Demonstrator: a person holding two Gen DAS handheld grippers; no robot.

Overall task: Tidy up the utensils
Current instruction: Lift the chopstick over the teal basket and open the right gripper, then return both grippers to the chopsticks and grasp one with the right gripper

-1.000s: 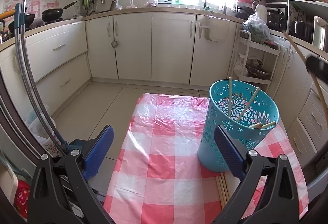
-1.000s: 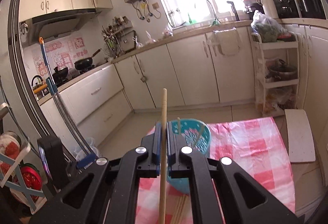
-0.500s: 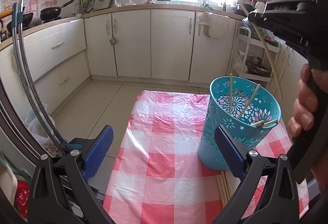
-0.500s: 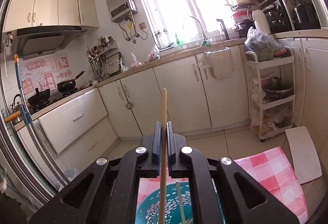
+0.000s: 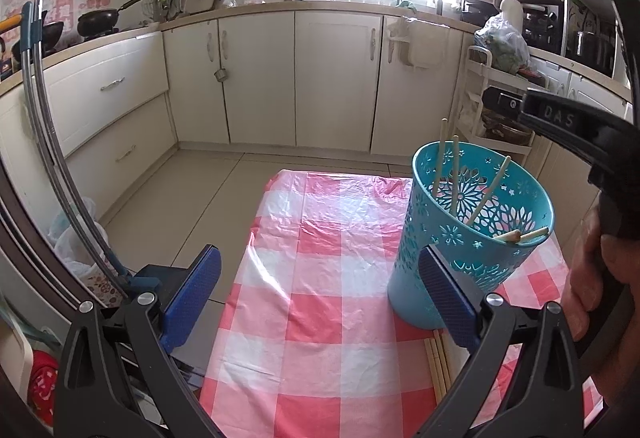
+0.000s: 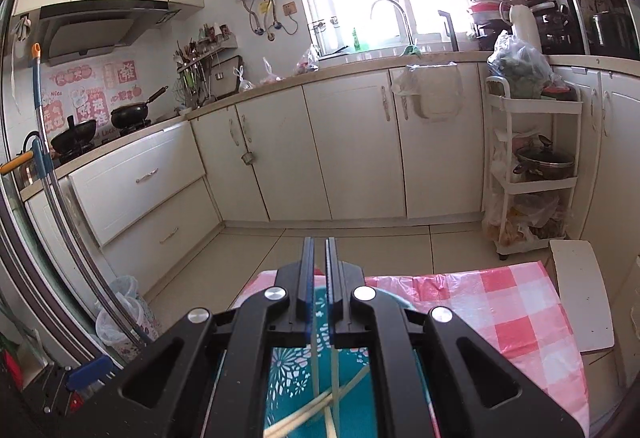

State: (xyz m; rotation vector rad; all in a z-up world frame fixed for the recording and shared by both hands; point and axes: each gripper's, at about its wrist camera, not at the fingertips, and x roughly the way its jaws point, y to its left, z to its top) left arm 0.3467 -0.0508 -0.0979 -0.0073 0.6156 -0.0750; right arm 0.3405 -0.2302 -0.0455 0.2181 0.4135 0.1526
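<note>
The chopstick held a second ago is gone from the right gripper, now nearly clenched above the basket, apparently dropped inside, while the left gripper gapes beside it.

In front of you, the counter is wearing a pink and white checked plastic cloth, wrinkling near its far edge. A blue cut-out basket is standing upright on its right half, and some loose chopsticks are lying flat just beside the basket's base.
</note>
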